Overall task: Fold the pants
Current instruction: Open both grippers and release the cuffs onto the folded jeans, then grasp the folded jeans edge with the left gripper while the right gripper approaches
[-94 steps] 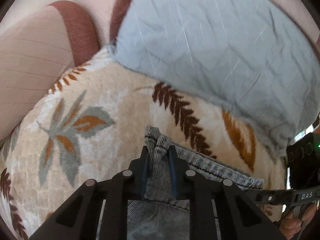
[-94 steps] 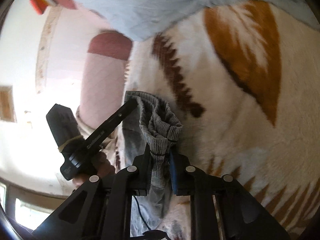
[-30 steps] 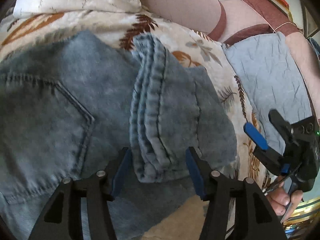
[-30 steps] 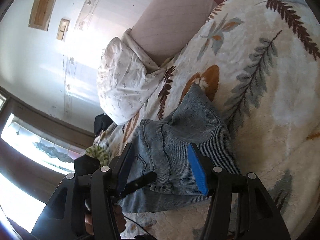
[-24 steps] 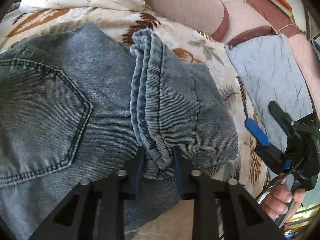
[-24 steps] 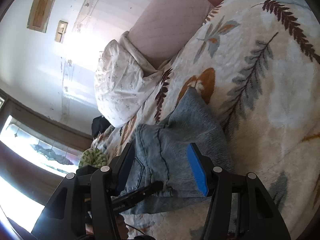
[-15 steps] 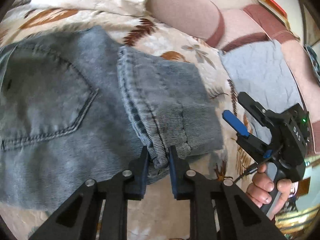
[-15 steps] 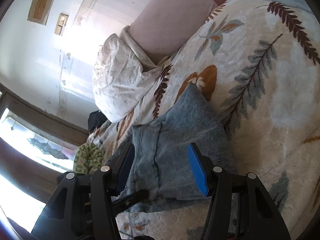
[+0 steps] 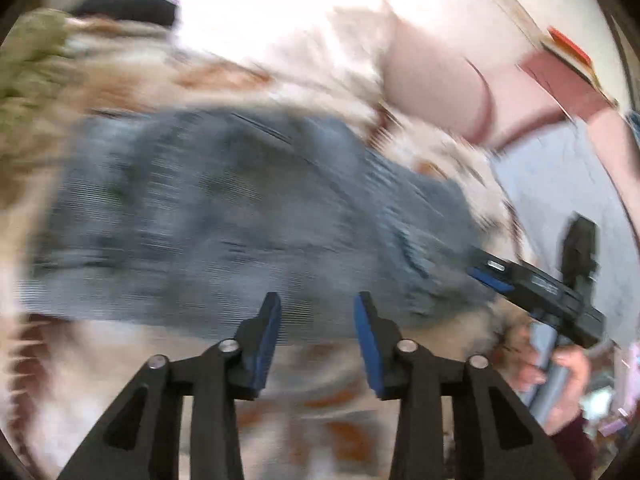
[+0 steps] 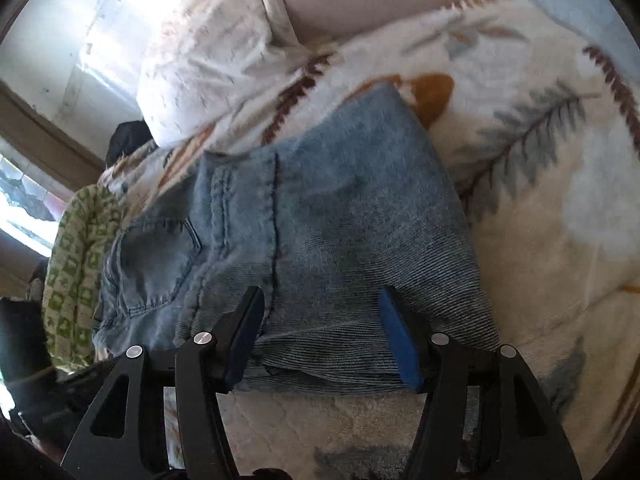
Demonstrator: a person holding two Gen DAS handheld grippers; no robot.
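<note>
While both tools stand parted and hold nothing, the right gripper [image 10: 320, 330] sits closest to the work: its blue-padded jaws are spread wide and straddle the near edge of the jeans [image 10: 320, 216], though whether the pads touch the cloth cannot be told. The left gripper [image 9: 316, 330] has its jaws apart too, less widely, with only air between them; its view is badly smeared by motion, so fine detail there is lost.

Just beyond the tips, the jeans lie as a folded bundle on the leaf-print blanket [image 10: 552, 184]. In the right wrist view the thick folded edge runs crosswise just ahead of the jaws, and the bundle's long axis stretches away from the tool toward the white pillow [image 10: 216, 52]. A hem band with double stitching crosses the bundle, and a back pocket [image 10: 156, 264] shows off to the left, next to a green patterned cloth [image 10: 80, 272].

From the left wrist view the denim [image 9: 240, 224] spreads broadly across ahead of the tips, and the other tool's fingers [image 9: 490, 278] rest at its right end. By my judgement the right hand is nearer for any next pinch on that folded edge.
</note>
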